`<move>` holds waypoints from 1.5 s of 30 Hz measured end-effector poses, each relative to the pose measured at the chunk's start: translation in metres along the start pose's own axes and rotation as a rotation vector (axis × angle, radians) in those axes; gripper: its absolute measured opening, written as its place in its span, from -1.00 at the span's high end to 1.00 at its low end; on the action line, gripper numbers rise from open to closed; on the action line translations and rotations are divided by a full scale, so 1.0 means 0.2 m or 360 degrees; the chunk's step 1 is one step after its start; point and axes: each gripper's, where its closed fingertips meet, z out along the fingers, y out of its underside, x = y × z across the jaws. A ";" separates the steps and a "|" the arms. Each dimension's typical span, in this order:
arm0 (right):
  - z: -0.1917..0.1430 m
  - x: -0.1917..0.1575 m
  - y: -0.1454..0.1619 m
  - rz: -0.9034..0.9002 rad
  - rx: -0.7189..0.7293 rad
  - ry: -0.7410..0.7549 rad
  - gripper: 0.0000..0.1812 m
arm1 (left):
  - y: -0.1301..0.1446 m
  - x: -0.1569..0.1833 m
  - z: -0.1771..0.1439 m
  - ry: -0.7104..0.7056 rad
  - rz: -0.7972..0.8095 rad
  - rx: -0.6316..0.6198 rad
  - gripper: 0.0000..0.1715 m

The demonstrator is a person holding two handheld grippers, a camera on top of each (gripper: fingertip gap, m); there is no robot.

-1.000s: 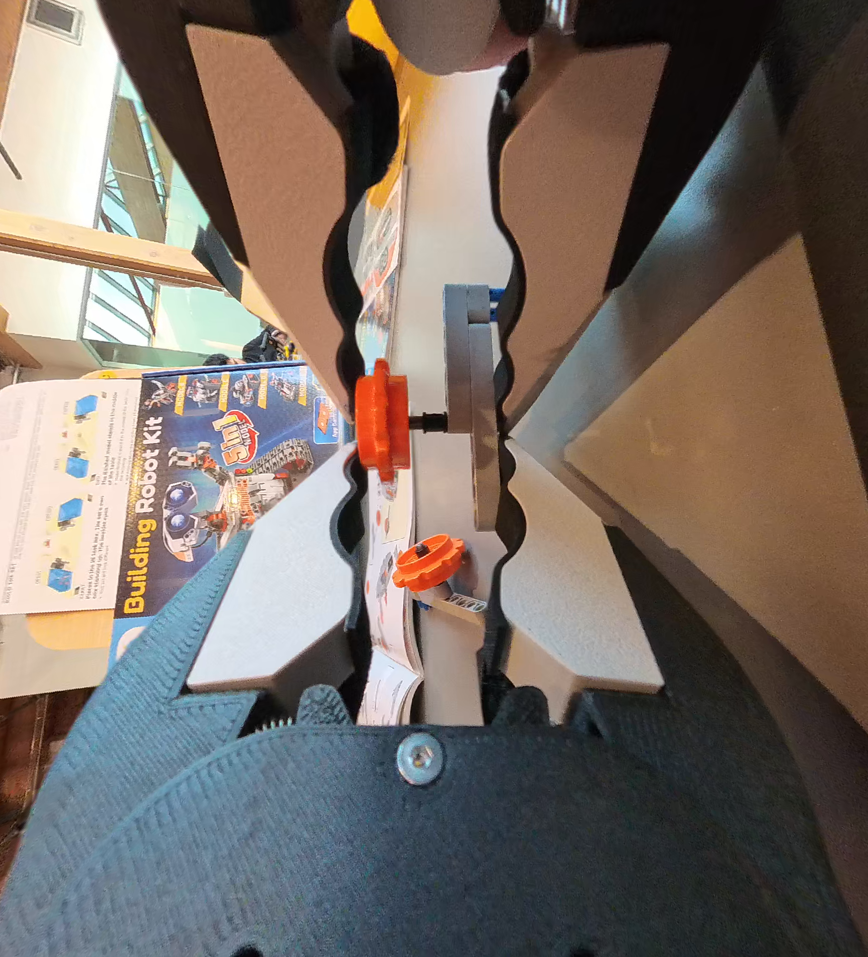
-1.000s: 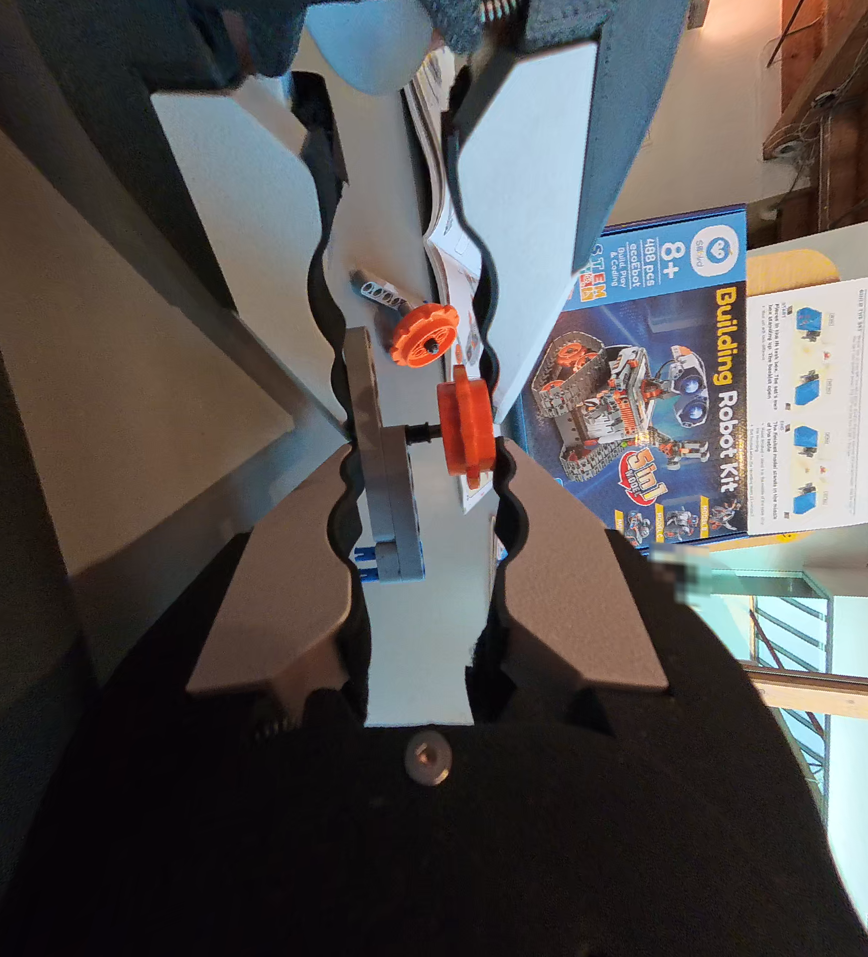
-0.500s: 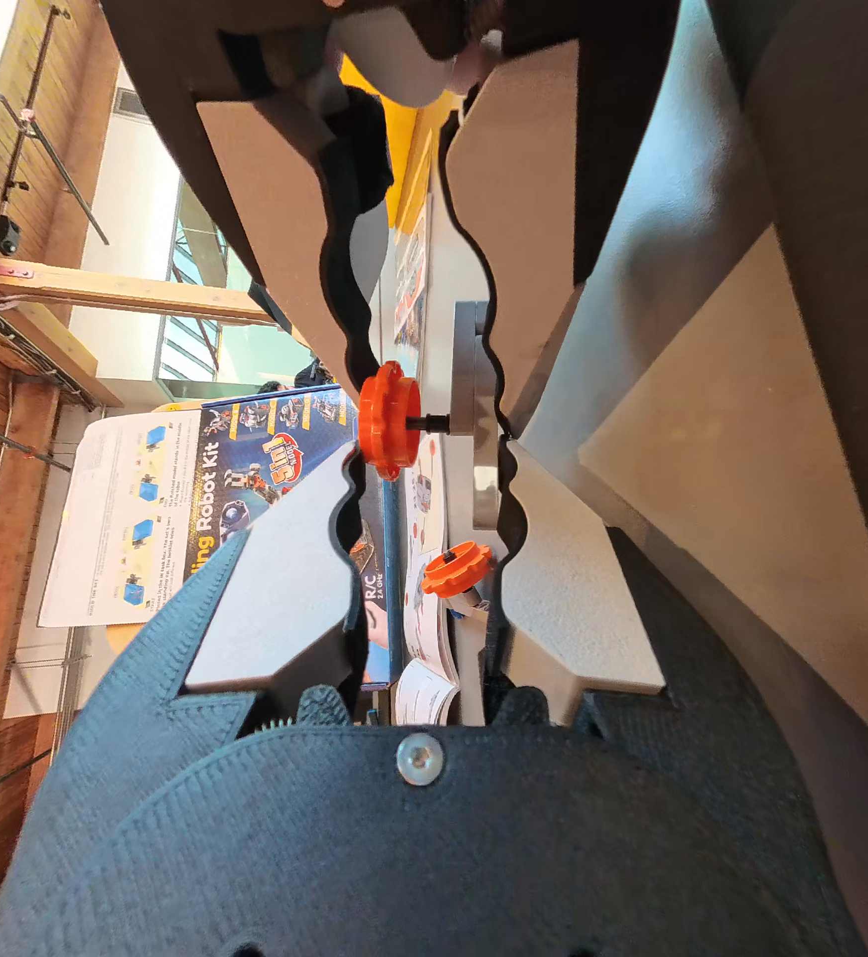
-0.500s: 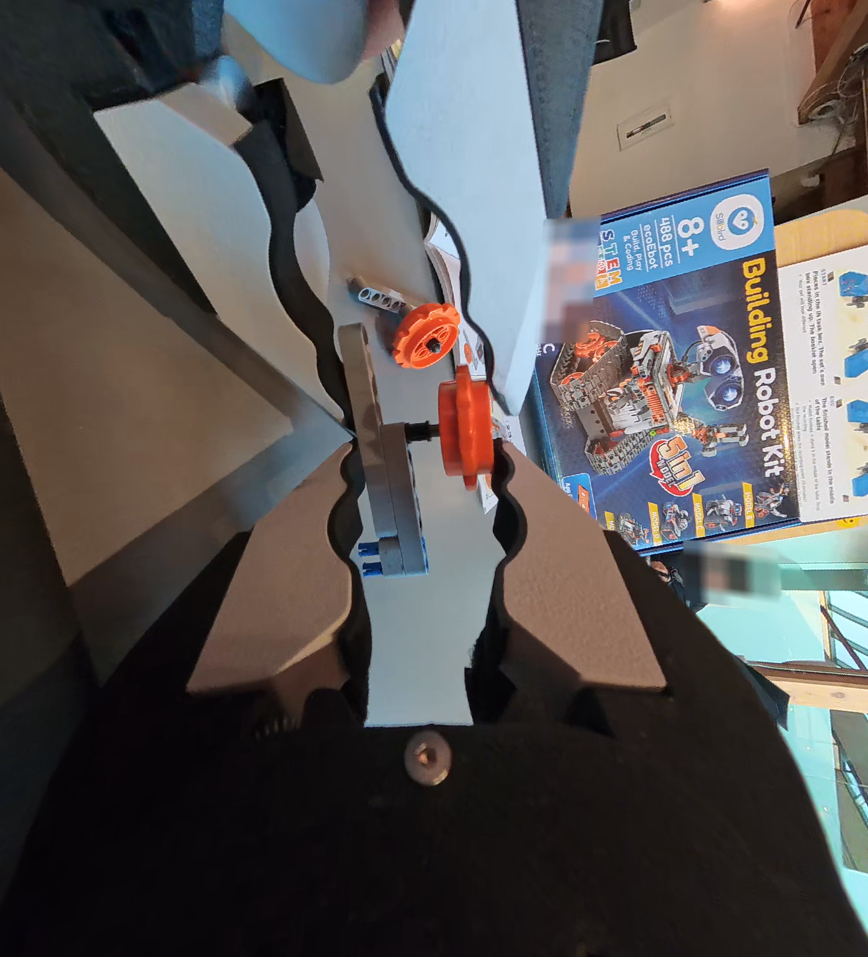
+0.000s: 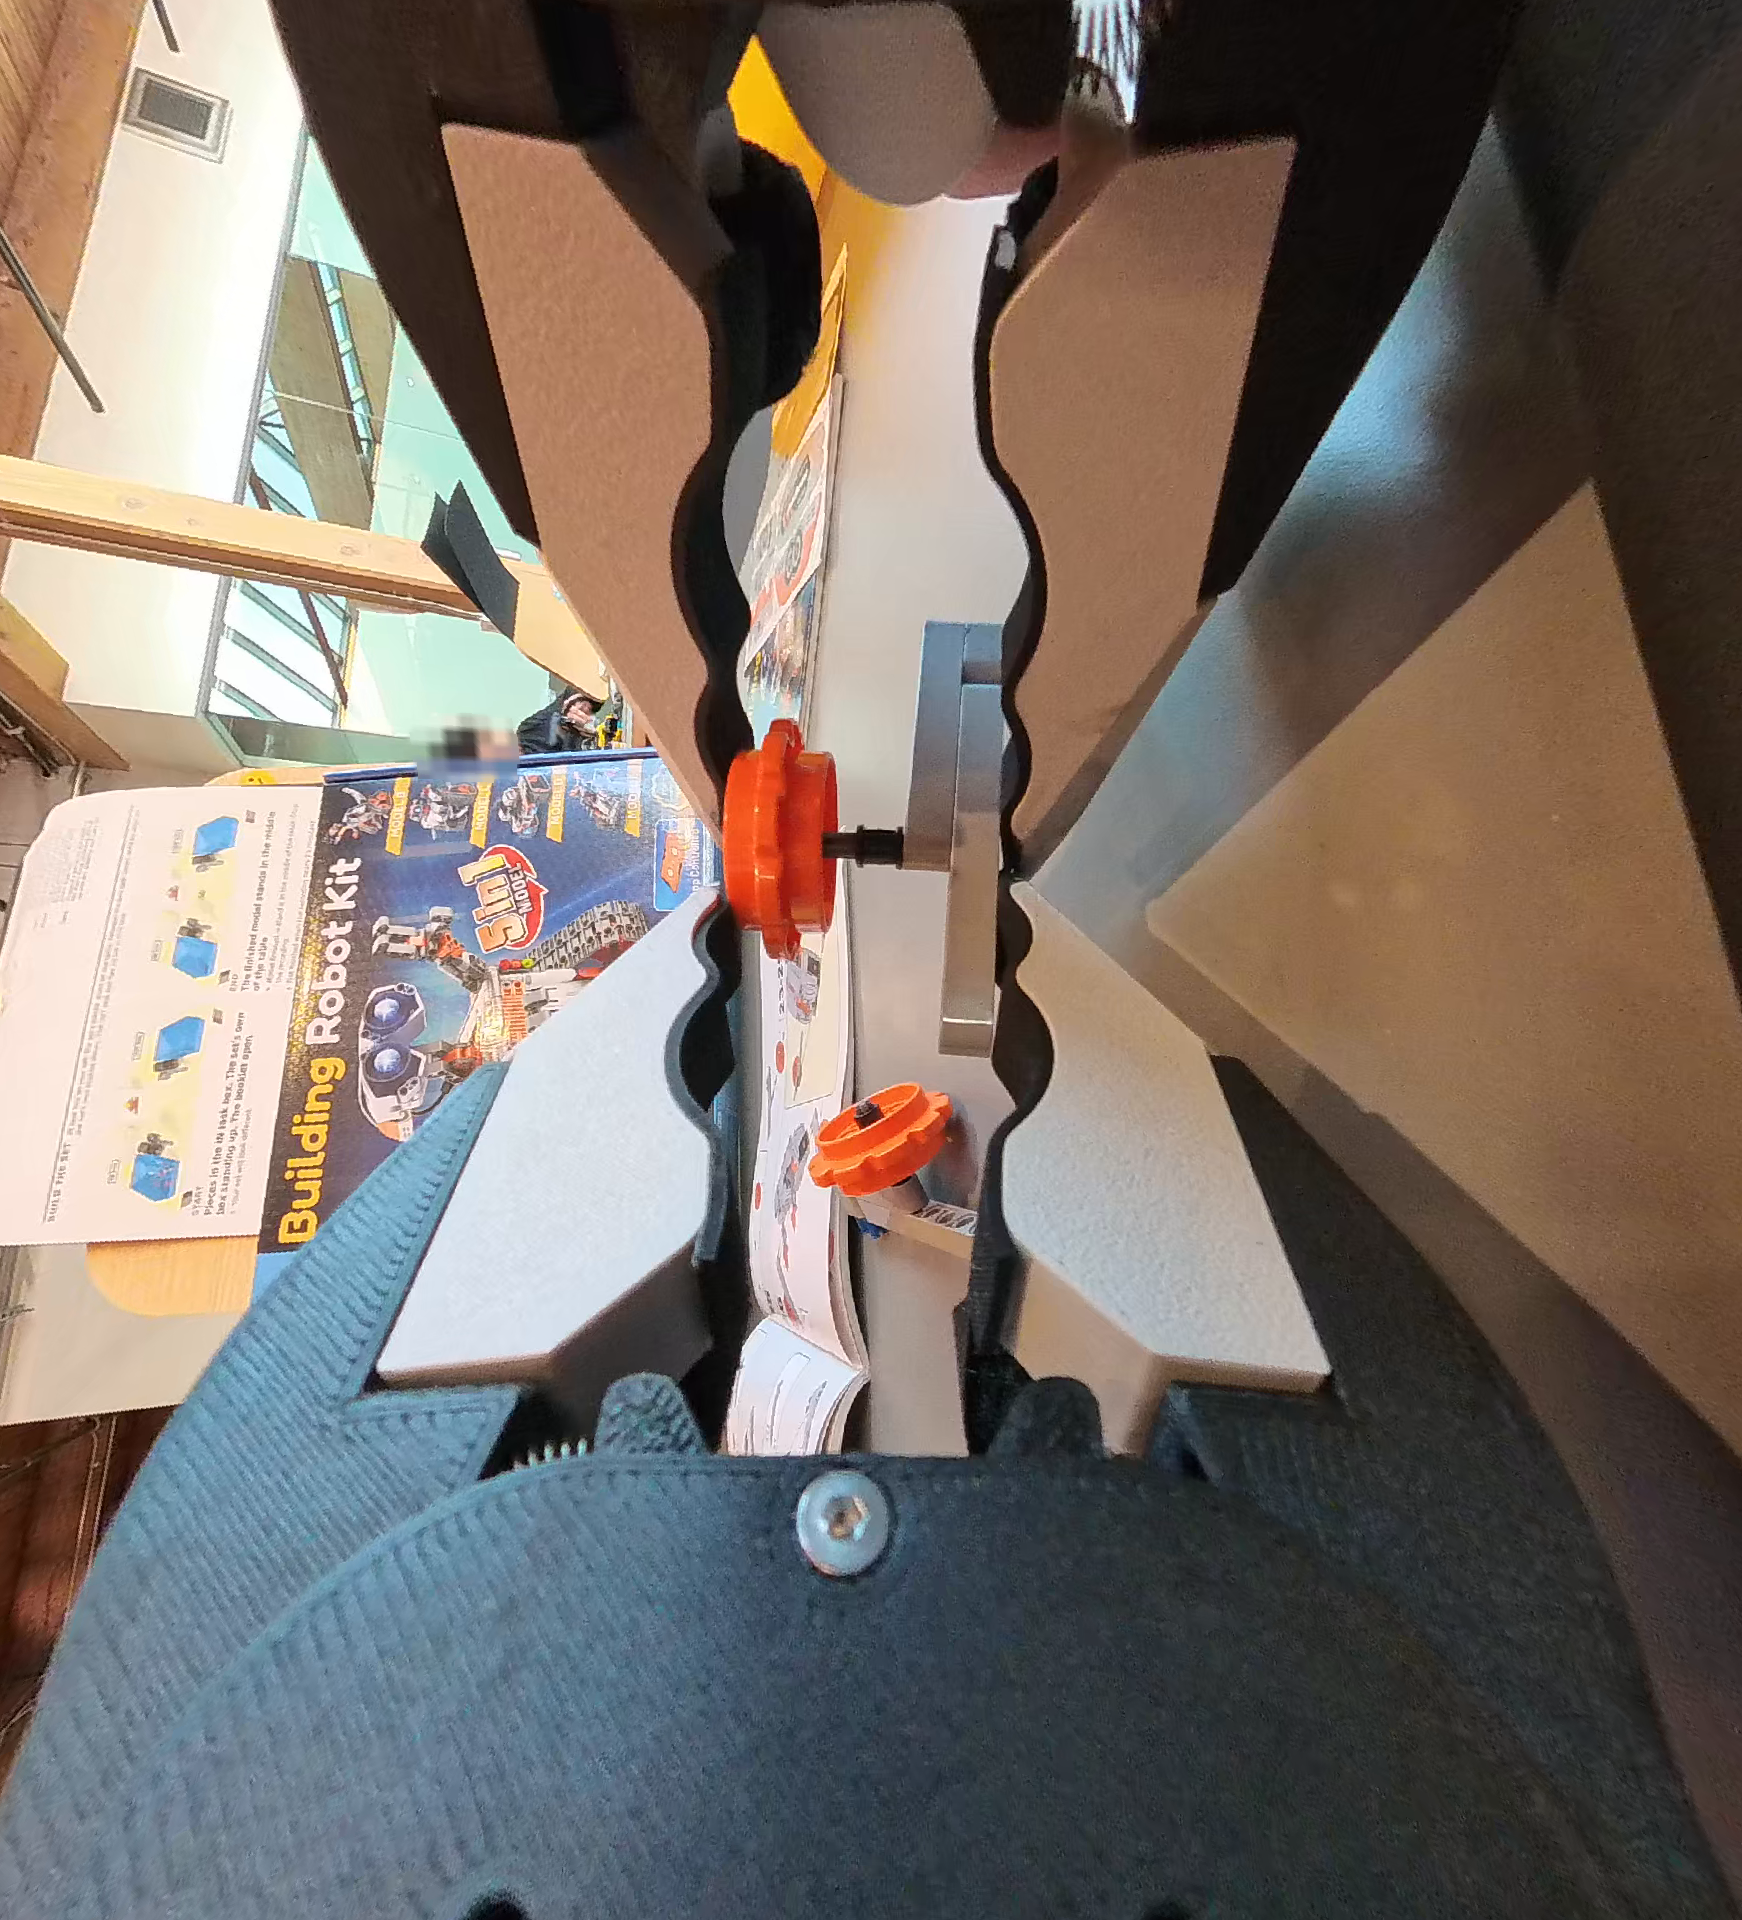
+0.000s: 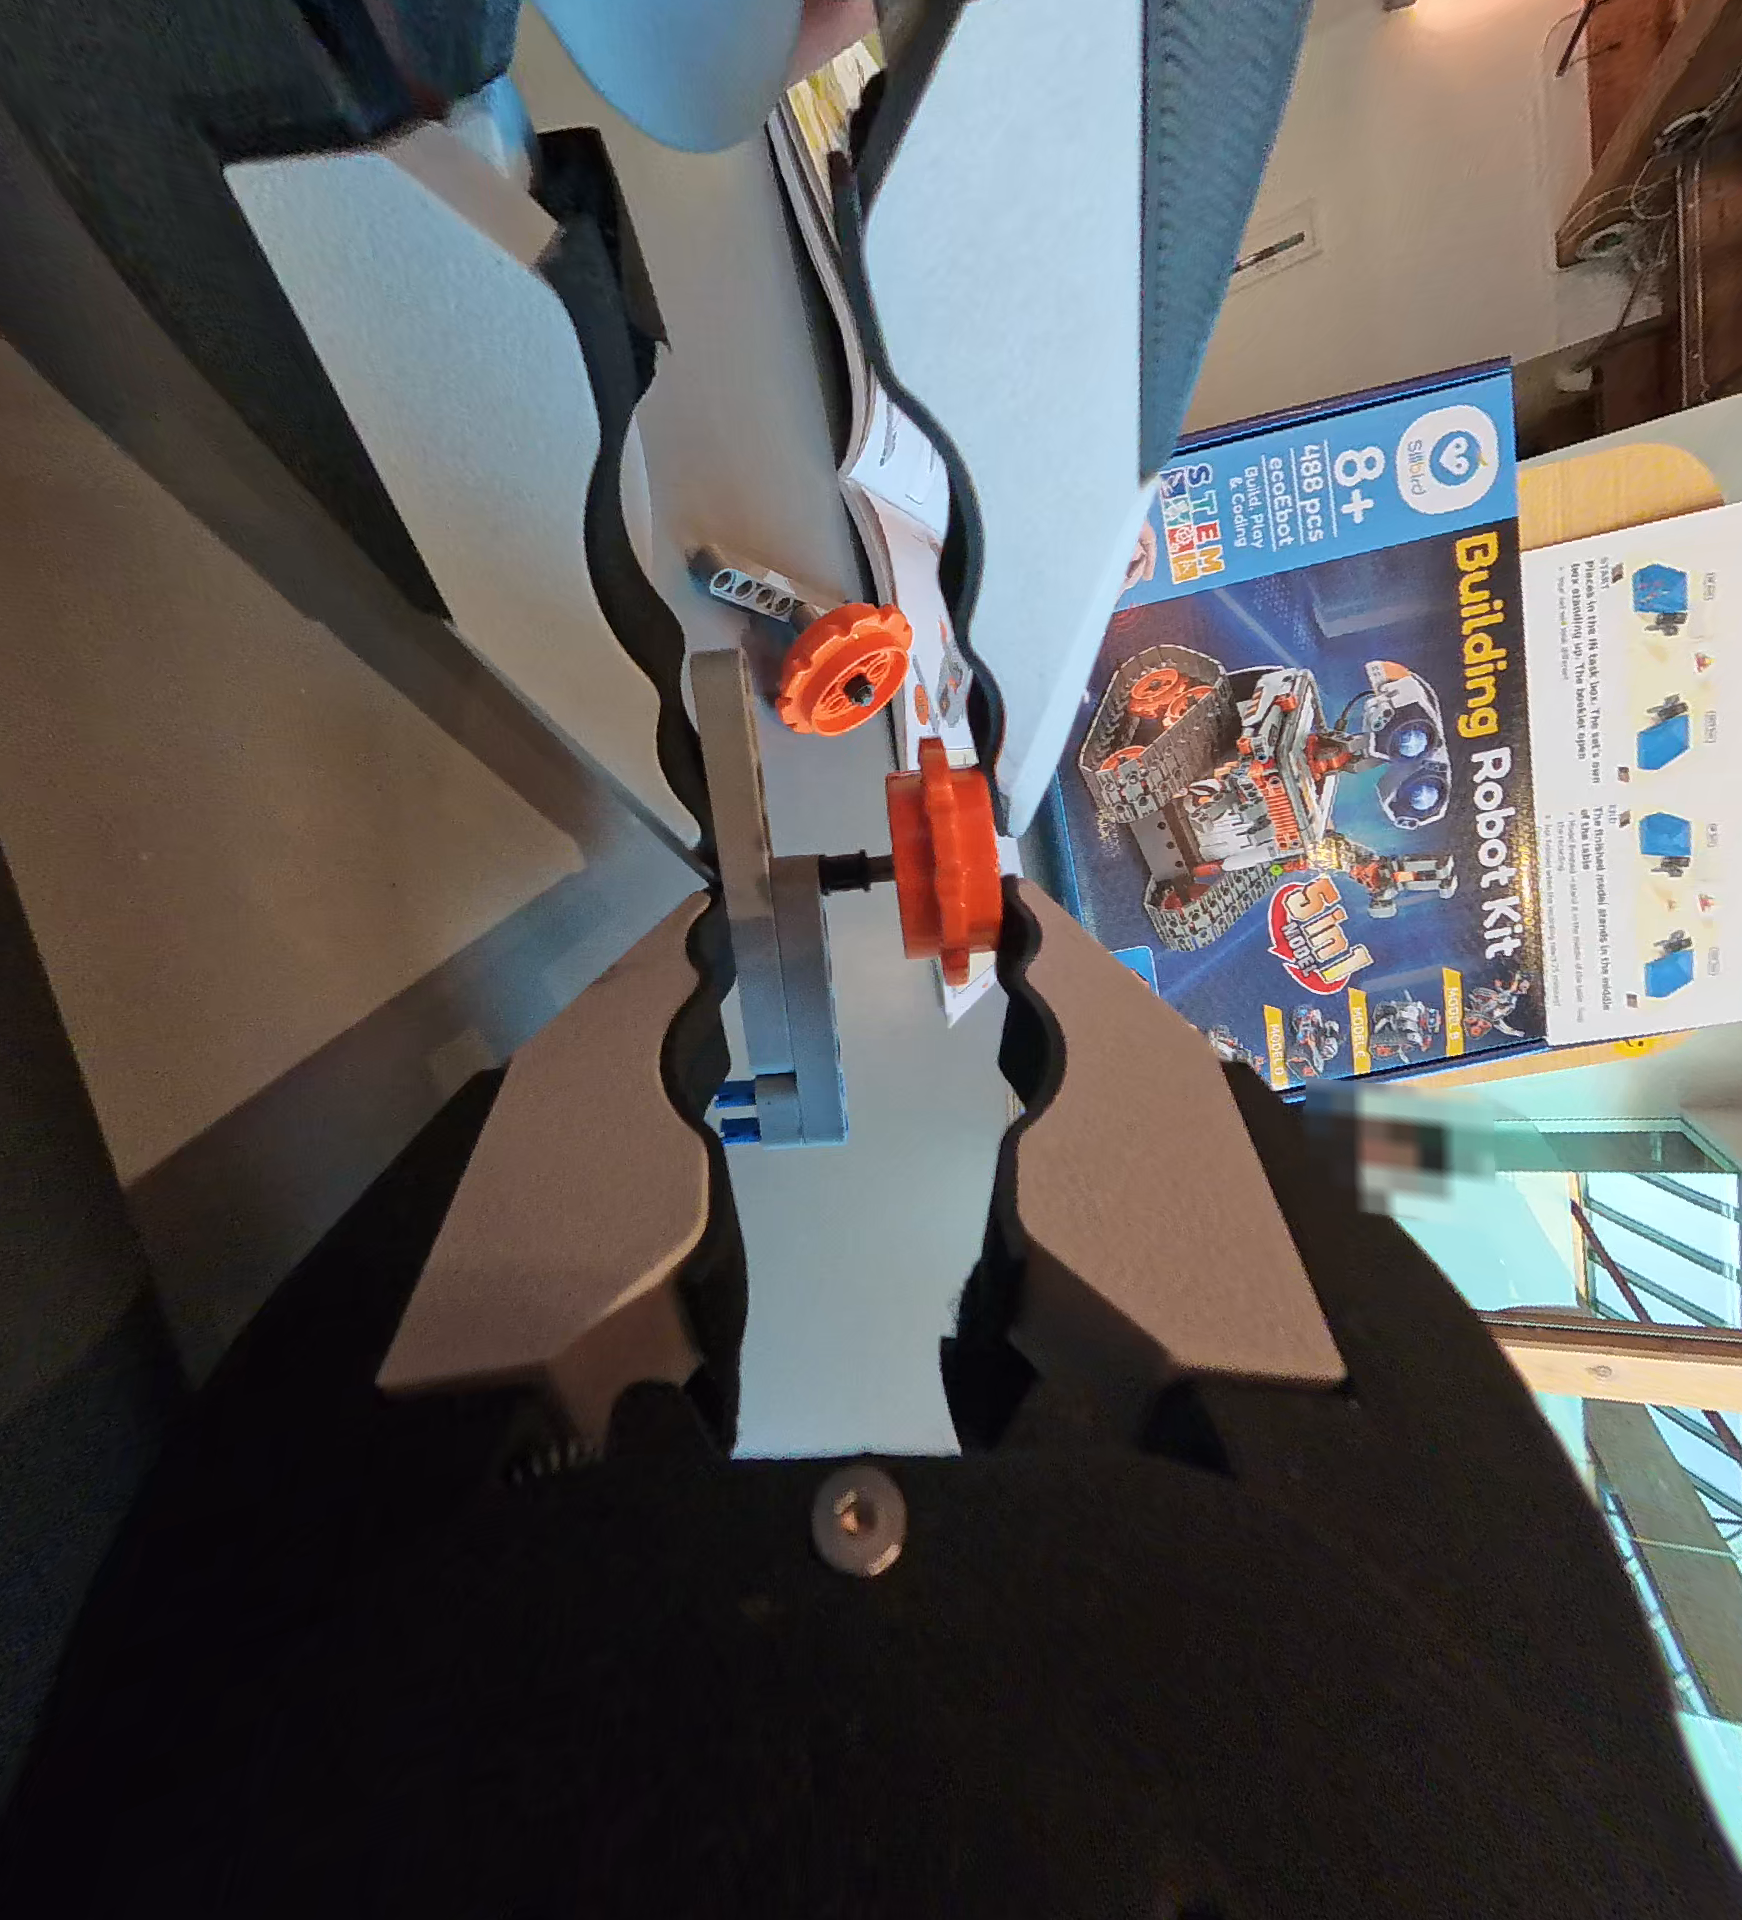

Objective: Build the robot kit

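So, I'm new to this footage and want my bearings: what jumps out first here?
An orange wheel joined by a black axle to a grey beam, pinched at centre frame between the jaws of both the left gripper and right gripper, which face each other. Behind stands a bright blue kit box; a second orange wheel lies beside an open booklet.

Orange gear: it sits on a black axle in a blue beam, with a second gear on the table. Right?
No: the beam is grey, not blue, as the right wrist view shows. The gear does sit on a black axle, with a second gear on the table.
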 end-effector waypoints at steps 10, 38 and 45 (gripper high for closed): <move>0.01 0.00 0.01 -0.0053 -0.0022 0.0021 0.46 | 0.01 0.01 0.01 0.0031 -0.0037 -0.0001 0.44; 0.00 -0.08 0.04 0.0075 -0.0080 -0.0210 0.49 | 0.01 0.09 0.03 0.0194 -0.0165 -0.0031 0.43; 0.00 -0.08 0.04 0.0084 -0.0081 -0.0223 0.50 | 0.01 0.09 0.02 0.0200 -0.0186 -0.0032 0.44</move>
